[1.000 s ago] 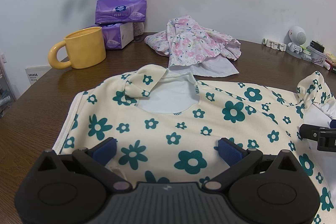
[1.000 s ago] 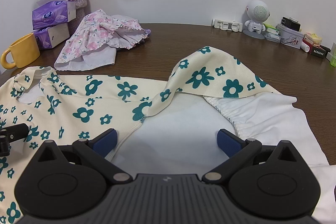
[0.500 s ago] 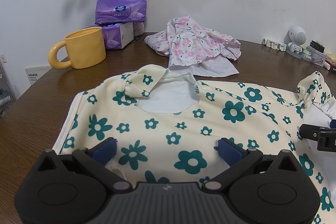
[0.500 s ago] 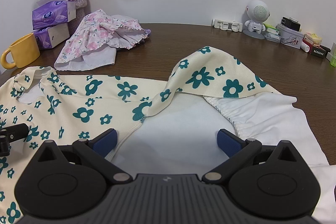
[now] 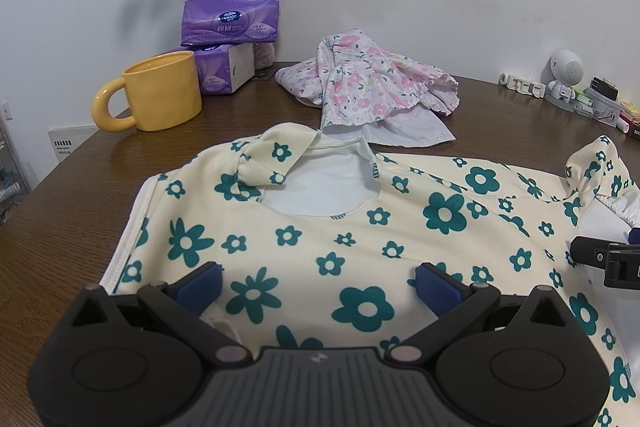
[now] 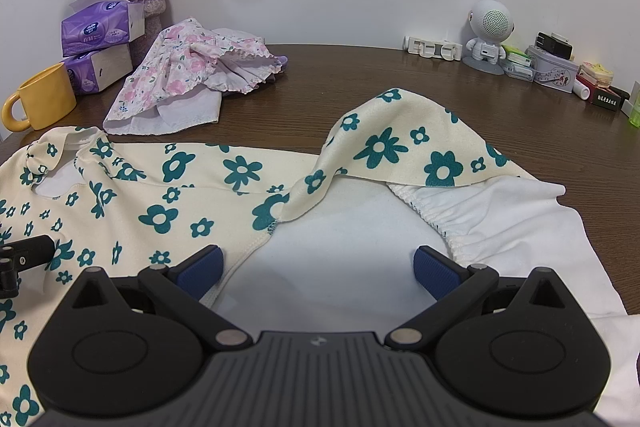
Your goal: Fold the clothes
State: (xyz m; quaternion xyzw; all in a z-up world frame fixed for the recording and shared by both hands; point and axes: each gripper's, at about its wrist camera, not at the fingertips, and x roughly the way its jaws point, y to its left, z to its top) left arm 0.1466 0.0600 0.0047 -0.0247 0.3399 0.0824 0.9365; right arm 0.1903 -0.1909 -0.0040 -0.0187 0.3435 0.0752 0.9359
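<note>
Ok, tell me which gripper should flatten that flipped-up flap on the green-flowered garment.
Right. The right gripper is open with the flipped-up flap straight ahead of its fingers. The left gripper, also open, faces the neckline, with the flap far off at its right edge.

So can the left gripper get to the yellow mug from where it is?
Probably yes. The left gripper is open over the flowered garment, and the yellow mug stands ahead to its left on bare table with nothing between.
</note>
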